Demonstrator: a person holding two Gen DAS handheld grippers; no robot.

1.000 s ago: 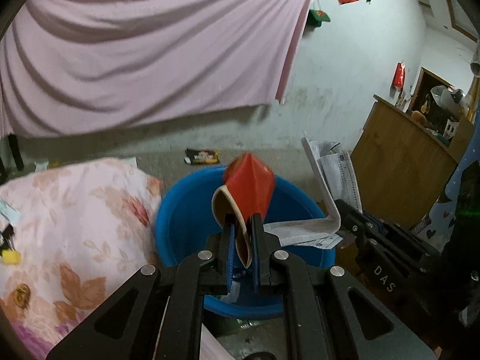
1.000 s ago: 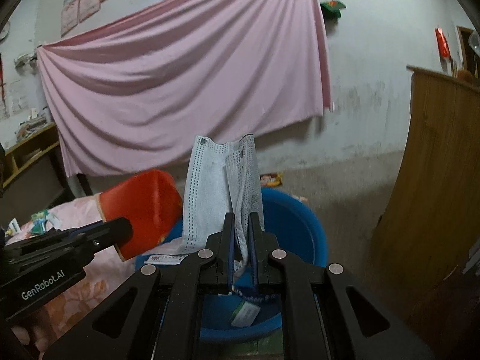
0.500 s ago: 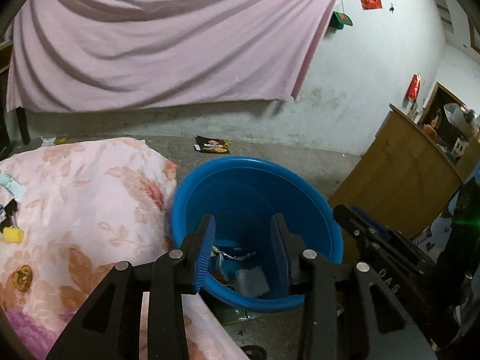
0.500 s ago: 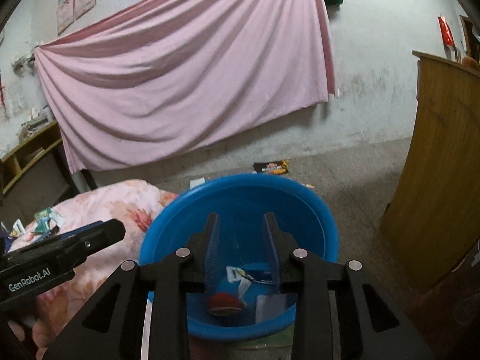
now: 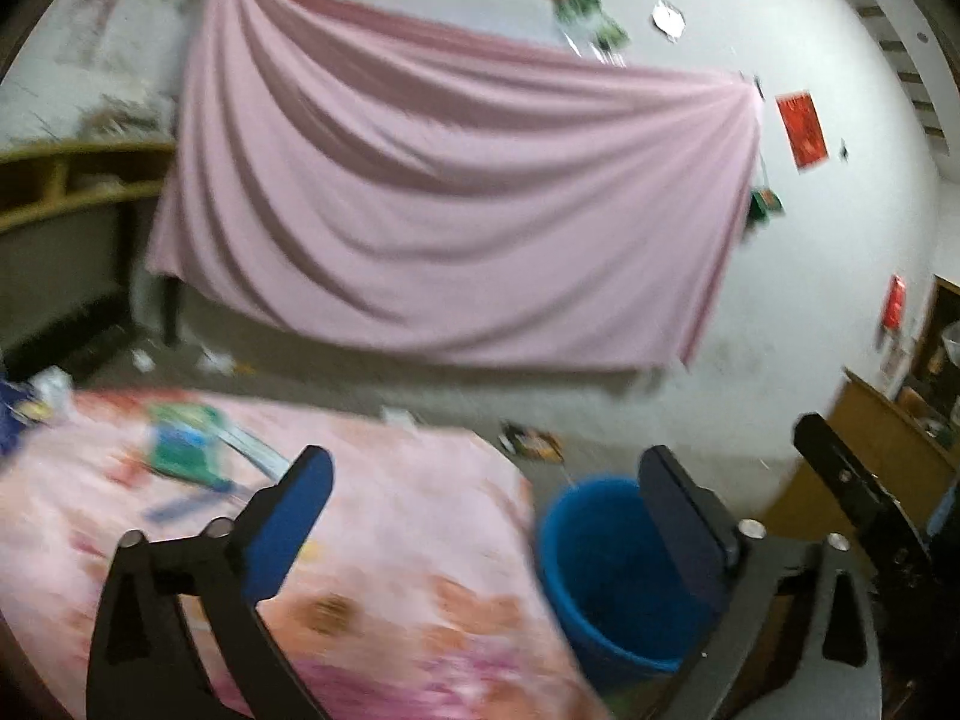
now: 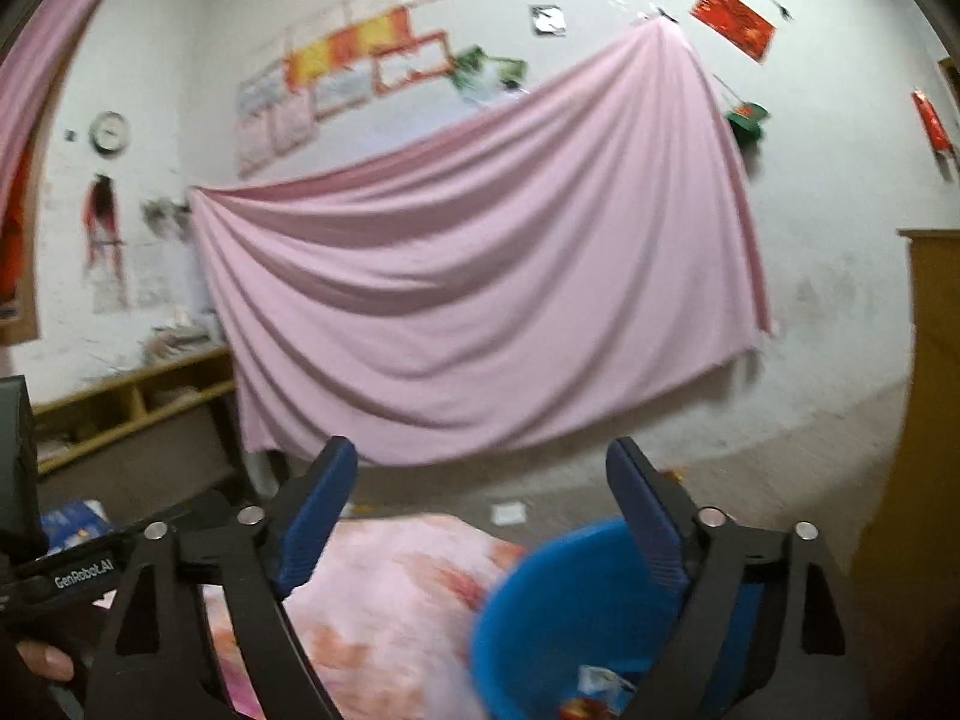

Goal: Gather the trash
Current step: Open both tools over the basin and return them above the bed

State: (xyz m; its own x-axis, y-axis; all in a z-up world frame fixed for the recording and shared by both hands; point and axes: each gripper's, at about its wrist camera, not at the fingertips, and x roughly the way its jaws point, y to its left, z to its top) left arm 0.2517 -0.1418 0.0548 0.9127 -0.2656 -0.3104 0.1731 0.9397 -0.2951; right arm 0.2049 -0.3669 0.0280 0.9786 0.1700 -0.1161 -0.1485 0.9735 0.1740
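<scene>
Your left gripper [image 5: 480, 516] stands wide with nothing between its pads; its jaws have just been opening. Your right gripper [image 6: 480, 510] is also spread wide and empty, its jaws just opened too. Both views are smeared by motion. The blue basin [image 5: 606, 576] sits on the floor beside the floral bedding [image 5: 384, 546], partly hidden behind your right-hand fingers in each view. In the right wrist view scraps of trash [image 6: 594, 687] lie in its bottom, cut off by the frame edge. Blurred litter [image 5: 186, 450] on the bedding cannot be identified.
</scene>
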